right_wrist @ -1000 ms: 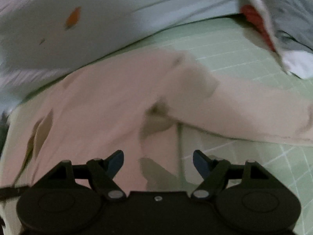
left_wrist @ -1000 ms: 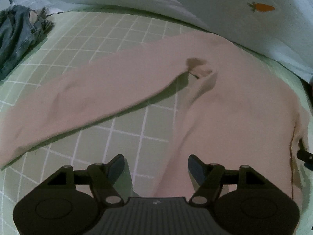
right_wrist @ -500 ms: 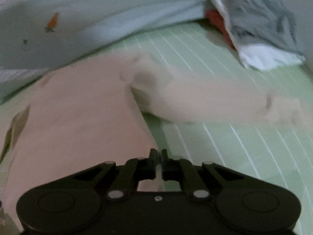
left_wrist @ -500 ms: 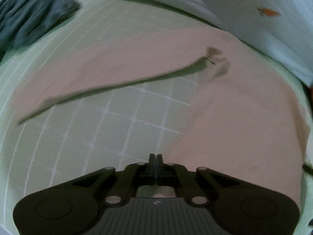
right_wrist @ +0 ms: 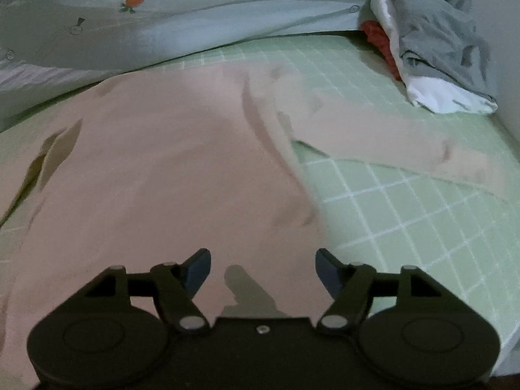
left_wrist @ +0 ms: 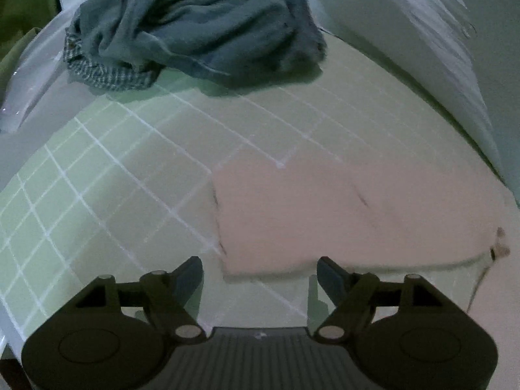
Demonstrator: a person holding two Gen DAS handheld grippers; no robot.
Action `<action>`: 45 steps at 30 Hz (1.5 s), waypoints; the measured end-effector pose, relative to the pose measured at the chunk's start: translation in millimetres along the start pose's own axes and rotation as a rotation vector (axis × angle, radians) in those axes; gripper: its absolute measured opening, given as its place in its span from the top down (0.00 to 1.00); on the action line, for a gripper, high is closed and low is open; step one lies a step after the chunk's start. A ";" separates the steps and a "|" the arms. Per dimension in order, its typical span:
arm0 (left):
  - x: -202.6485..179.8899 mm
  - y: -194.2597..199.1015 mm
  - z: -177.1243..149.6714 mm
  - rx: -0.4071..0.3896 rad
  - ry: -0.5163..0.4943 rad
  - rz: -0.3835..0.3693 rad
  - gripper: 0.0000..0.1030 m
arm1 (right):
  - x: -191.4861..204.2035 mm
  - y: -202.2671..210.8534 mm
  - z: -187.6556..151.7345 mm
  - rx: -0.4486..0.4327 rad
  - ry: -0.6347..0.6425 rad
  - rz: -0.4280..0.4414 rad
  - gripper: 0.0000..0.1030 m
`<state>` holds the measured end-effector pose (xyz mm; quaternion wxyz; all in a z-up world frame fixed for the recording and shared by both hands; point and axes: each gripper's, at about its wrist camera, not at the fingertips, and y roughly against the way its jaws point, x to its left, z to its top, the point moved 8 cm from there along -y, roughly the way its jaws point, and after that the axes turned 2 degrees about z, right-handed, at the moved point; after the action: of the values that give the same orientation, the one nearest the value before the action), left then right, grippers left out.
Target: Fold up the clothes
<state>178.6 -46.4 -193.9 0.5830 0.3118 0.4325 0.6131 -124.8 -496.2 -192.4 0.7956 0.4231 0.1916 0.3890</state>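
Lying flat ahead of both wide-spread jaws: pink top (right_wrist: 169,169), sleeve cuff (left_wrist: 292,214) nearest left gripper (left_wrist: 260,276).

Top (right_wrist: 162,169) lies on sheet (right_wrist: 406,214), quilt (right_wrist: 227,9) behind.

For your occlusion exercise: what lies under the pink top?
The pink top lies spread on the green checked sheet, which shows around it. Anything beneath the cloth itself is covered and cannot be seen.

Bed with green grid-checked sheet (right_wrist: 406,208) — bearing a spread pink garment (right_wrist: 162,169), a crumpled blue-grey clothes heap (left_wrist: 195,22), a grey-white-red pile (right_wrist: 435,55) and a carrot-print duvet (right_wrist: 182,9) along the far edge.
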 end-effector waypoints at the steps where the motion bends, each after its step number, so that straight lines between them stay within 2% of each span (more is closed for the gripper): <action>1: 2.9 -2.9 4.1 -0.001 -0.007 -0.011 0.26 | 4.7 3.1 -2.9 0.001 -0.002 -0.002 0.29; 2: 5.7 -5.9 8.3 -0.001 -0.013 -0.021 0.26 | 9.3 7.3 -6.7 -0.001 -0.008 -0.009 0.29; 6: 7.0 -11.2 17.3 -0.030 -0.115 -0.040 0.46 | 27.2 19.6 -24.4 -0.007 -0.056 -0.033 0.29; 7: 7.9 -11.3 18.0 -0.040 -0.127 -0.042 0.58 | 31.6 22.3 -29.1 -0.007 -0.072 -0.040 0.29; 8: 8.2 -11.6 17.9 -0.049 -0.145 -0.042 0.66 | 35.7 25.0 -33.0 -0.010 -0.092 -0.046 0.29; 9: 8.7 -12.5 17.6 -0.056 -0.172 -0.036 0.84 | 39.8 27.3 -36.1 -0.011 -0.107 -0.043 0.29; 10: 9.4 -12.8 16.8 -0.064 -0.200 -0.037 0.90 | 45.1 29.1 -37.7 -0.012 -0.111 -0.038 0.29; 13: 13.2 -11.3 13.8 -0.084 -0.251 -0.078 0.94 | 63.4 35.0 -41.2 -0.017 -0.089 -0.036 0.29; 16: 21.3 -10.8 14.0 -0.097 -0.265 -0.083 0.94 | 81.0 36.9 -44.0 -0.020 -0.048 -0.027 0.29; 19: 36.3 -8.3 16.3 -0.107 -0.260 -0.055 0.94 | 94.2 35.8 -49.1 -0.007 -0.007 -0.021 0.30; 30: 149.8 -0.7 38.8 -0.128 -0.091 0.116 0.93 | 106.9 31.6 -57.4 0.034 0.060 -0.003 0.30; 32: 157.1 2.1 37.9 -0.122 -0.069 0.122 0.87 | 105.6 28.9 -57.4 0.041 0.057 -0.002 0.30; 33: 157.9 3.6 36.3 -0.118 -0.060 0.122 0.87 | 103.9 27.7 -56.9 0.044 0.053 0.000 0.30; 35: 151.3 6.6 28.3 -0.108 -0.055 0.119 0.72 | 101.0 24.7 -56.1 0.050 0.050 0.004 0.29; 37: 137.5 11.2 18.4 -0.110 -0.071 0.110 0.50 | 98.6 21.2 -55.7 0.057 0.052 0.010 0.28; 42: 85.0 22.9 -14.0 -0.117 -0.136 0.066 0.38 | 92.7 12.4 -60.3 0.087 0.104 0.028 0.23; 45: 48.3 26.9 -35.0 -0.098 -0.167 0.012 0.36 | 83.4 10.8 -53.9 0.086 0.115 0.052 0.23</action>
<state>129.6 -3.2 -190.8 0.6282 0.3355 0.3499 0.6086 -111.9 -399.2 -212.1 0.7542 0.4386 0.2422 0.4245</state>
